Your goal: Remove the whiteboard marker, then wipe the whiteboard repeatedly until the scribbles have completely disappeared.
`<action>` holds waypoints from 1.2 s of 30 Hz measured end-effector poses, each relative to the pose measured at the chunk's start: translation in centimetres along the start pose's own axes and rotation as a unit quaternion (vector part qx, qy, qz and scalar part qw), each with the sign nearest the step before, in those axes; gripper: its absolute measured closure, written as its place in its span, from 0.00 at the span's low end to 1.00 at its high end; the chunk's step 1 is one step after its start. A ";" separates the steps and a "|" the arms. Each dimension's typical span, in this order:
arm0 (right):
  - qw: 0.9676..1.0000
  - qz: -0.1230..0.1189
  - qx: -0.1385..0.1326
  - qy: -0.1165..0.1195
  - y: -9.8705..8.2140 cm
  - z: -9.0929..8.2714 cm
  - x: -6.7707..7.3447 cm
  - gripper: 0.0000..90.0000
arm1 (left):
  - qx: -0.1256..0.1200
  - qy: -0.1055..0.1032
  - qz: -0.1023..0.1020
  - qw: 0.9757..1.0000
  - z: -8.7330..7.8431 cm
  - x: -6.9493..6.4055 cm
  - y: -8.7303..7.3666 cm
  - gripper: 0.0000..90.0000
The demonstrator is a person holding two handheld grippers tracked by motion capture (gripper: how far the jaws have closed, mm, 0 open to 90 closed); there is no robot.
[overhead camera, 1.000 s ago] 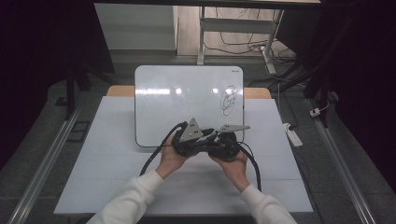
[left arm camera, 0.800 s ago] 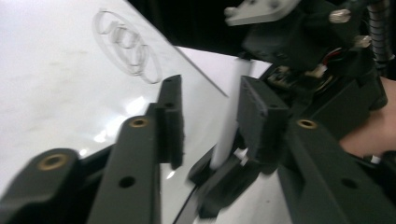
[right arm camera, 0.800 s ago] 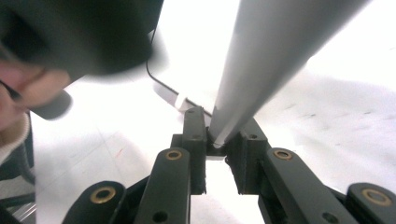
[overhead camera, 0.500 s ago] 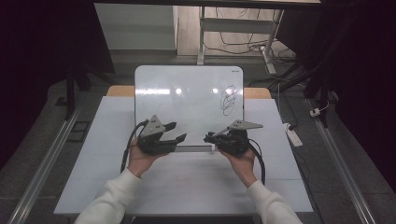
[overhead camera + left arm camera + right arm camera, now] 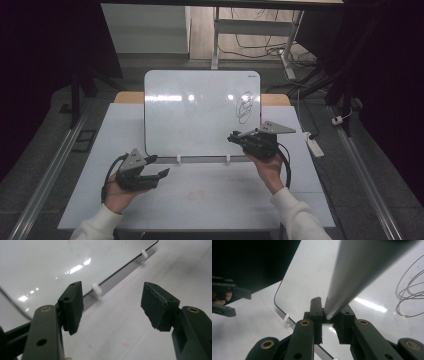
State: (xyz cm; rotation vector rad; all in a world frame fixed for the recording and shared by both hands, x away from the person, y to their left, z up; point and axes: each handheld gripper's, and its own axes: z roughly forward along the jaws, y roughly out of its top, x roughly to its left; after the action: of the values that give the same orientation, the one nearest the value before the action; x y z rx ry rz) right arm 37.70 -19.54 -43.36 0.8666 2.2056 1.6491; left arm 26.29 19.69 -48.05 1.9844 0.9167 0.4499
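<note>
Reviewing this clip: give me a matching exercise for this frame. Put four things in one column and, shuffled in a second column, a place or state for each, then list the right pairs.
Things:
1. left gripper
2. right gripper
3. whiteboard
4. scribble

Places or states:
A. stands propped up at the middle of the table, on small white clips
B. jaws closed on a grey rod-like thing
C. jaws wide apart, nothing between them, low over the table's near left
D. dark looping lines on the board's right part

Pairs: 1-C, 2-B, 3-A, 4-D
</note>
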 end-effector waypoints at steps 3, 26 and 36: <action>1.000 -0.003 -0.005 -0.004 0.2 -0.3 -0.3 0.86 | 0.004 0.004 -0.007 1.000 -0.4 0.3 -0.9 0.39; 0.993 -0.021 -0.055 -0.102 5.1 0.1 -6.2 0.86 | 0.020 0.024 -0.033 0.999 -1.0 2.0 -3.7 0.36; 0.986 -0.025 -0.053 -0.155 6.7 1.9 -10.1 0.87 | 0.028 0.030 -0.033 0.999 -0.3 2.3 -4.0 0.36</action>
State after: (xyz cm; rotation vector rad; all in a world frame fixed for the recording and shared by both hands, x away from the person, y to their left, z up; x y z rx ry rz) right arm 48.80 -22.85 -39.19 0.9580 1.8969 1.4786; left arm 25.88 22.96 -51.33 1.9939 1.0400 0.4528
